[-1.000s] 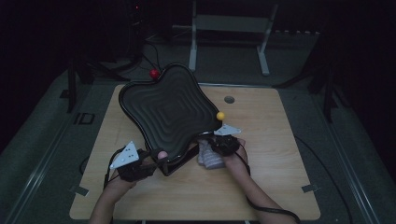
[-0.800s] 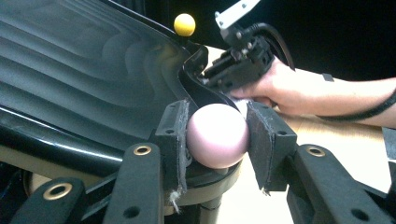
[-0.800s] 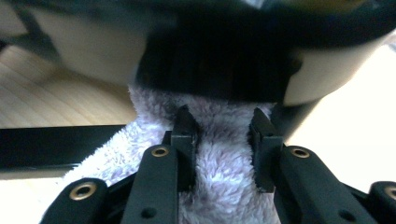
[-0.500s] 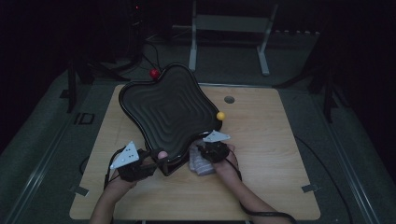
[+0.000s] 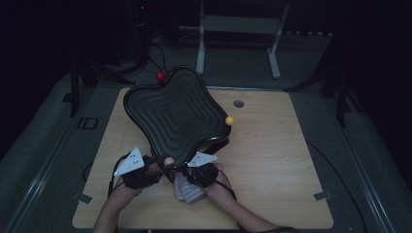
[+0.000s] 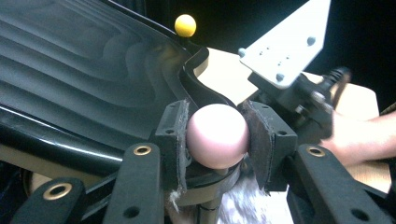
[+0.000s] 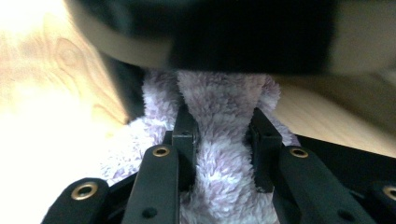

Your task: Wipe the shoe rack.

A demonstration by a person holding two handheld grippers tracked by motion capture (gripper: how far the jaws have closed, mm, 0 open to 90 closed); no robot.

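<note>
A black, star-shaped tray [image 5: 175,114] with rippled rings stands tilted on the wooden table, with ball knobs at its corners. My left gripper [image 5: 163,167] is shut on the pink knob [image 6: 217,135] at the near corner, one pad on each side of it. My right gripper [image 7: 222,135] is shut on a fluffy lilac cloth [image 7: 219,154] and holds it against the tray's dark near edge [image 7: 210,32]. From above, the cloth [image 5: 188,190] lies just right of the left gripper, below the right gripper [image 5: 192,177]. The right gripper's grey plate [image 6: 289,42] sits close beside the pink knob.
A yellow knob [image 5: 229,120] sticks out at the tray's right corner and a red knob [image 5: 160,76] at its far corner. The table [image 5: 272,160] has a small round hole [image 5: 238,103] behind the tray. A metal stand [image 5: 238,29] stands beyond the table.
My right gripper has slid left along the tray's near edge with the cloth, ending next to the left gripper. The left gripper and the tray have stayed put.
</note>
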